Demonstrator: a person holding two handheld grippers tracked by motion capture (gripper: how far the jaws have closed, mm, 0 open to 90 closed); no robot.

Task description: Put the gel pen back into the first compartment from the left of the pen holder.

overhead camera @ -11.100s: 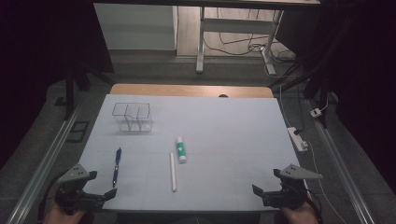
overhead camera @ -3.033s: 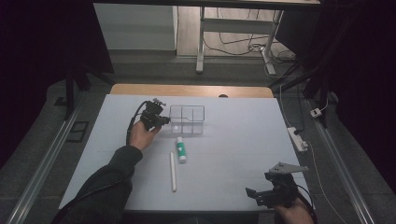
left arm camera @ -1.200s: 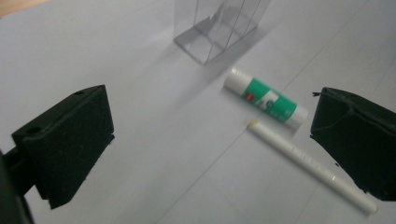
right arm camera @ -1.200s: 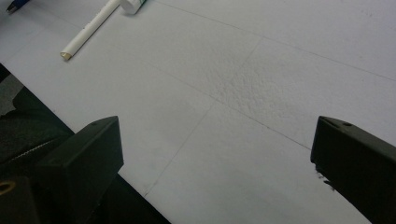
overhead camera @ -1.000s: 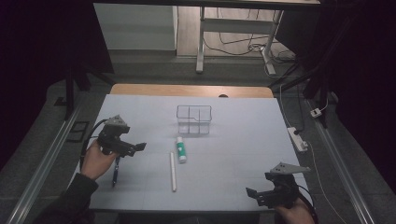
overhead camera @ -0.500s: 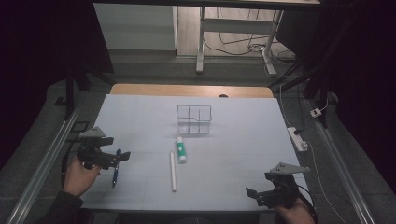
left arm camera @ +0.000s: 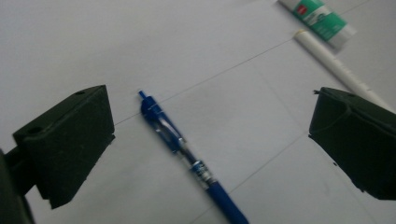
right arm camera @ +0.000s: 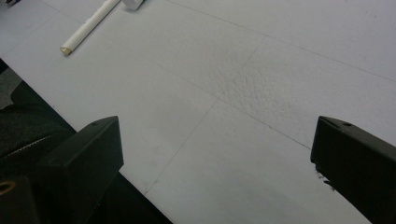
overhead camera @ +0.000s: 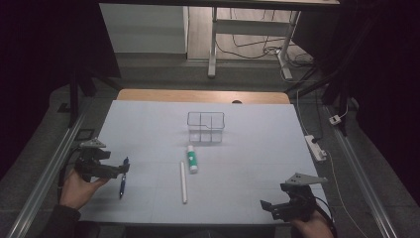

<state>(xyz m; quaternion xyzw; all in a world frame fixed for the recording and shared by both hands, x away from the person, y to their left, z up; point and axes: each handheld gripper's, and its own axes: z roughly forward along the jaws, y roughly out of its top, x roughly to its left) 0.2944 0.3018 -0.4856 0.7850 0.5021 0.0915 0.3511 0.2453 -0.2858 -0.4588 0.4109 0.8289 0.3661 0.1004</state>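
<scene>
Now, with our left tongs (left arm camera: 205, 154) spread wide over the blue pen (left arm camera: 191, 158) and the right tongs (right arm camera: 215, 172) idle and released, we could roll it by closing off-centre.

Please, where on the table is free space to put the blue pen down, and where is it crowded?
Free: the wide right part of the white table cover, between the clear organizer and the right gripper, and the far-left patch beside the organizer. Crowded: the middle strip, where the glue stick and white pen lie close together, and near the blue pen under the open left gripper.
</scene>
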